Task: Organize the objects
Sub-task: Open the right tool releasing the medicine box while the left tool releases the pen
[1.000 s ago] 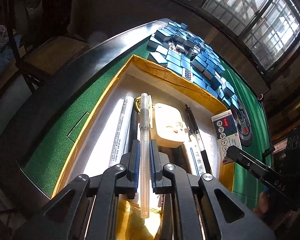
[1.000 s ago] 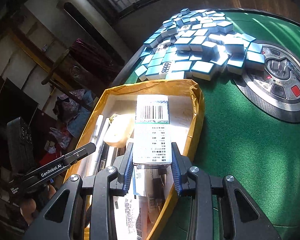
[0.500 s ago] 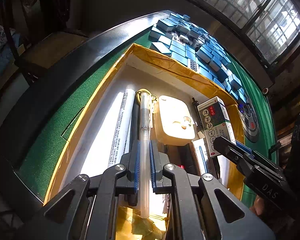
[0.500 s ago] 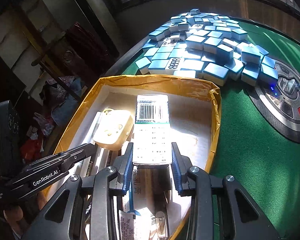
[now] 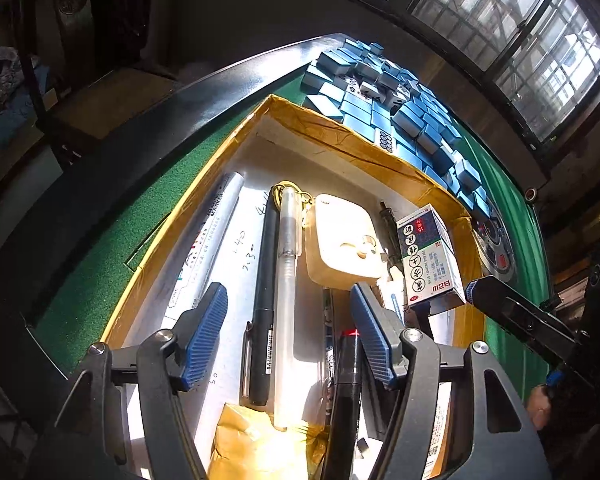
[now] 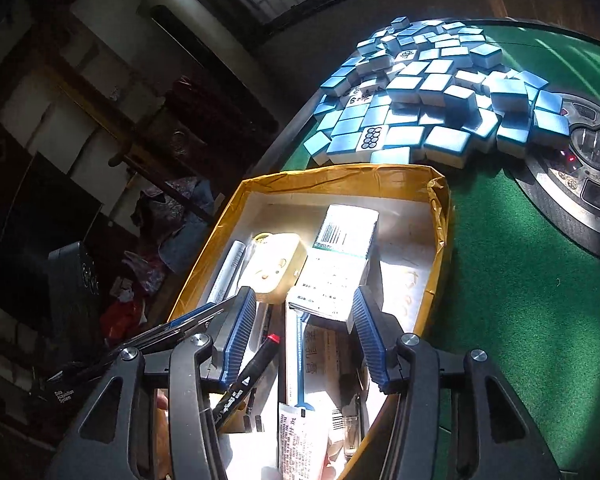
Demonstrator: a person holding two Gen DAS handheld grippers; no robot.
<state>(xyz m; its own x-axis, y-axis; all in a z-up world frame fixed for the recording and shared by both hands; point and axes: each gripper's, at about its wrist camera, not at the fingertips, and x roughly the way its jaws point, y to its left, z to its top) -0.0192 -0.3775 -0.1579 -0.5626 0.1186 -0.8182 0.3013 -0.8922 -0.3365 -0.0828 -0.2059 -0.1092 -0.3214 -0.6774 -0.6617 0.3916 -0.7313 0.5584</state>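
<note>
A yellow-rimmed box [image 5: 320,128] [image 6: 340,176] on the green table holds the items. My left gripper [image 5: 288,320] is open above it; the clear white pen [image 5: 286,280] lies loose in the box between a black pen [image 5: 265,280] and a cream adapter [image 5: 344,244]. A silver marker [image 5: 204,248] lies at the left. My right gripper [image 6: 302,320] is open around the white and green medicine carton [image 6: 338,260], which rests in the box beside the adapter [image 6: 274,268]. The carton also shows in the left wrist view [image 5: 428,256].
A heap of blue mahjong tiles [image 5: 396,108] [image 6: 428,96] lies beyond the box. The table's round control panel [image 6: 584,172] is at the right. A red-tipped black marker [image 6: 244,376] and paper packets [image 6: 300,432] fill the box's near end.
Both grippers opened. The left let go of the clear pen, which now lies in the box. The right released the carton after lowering it into the box.
</note>
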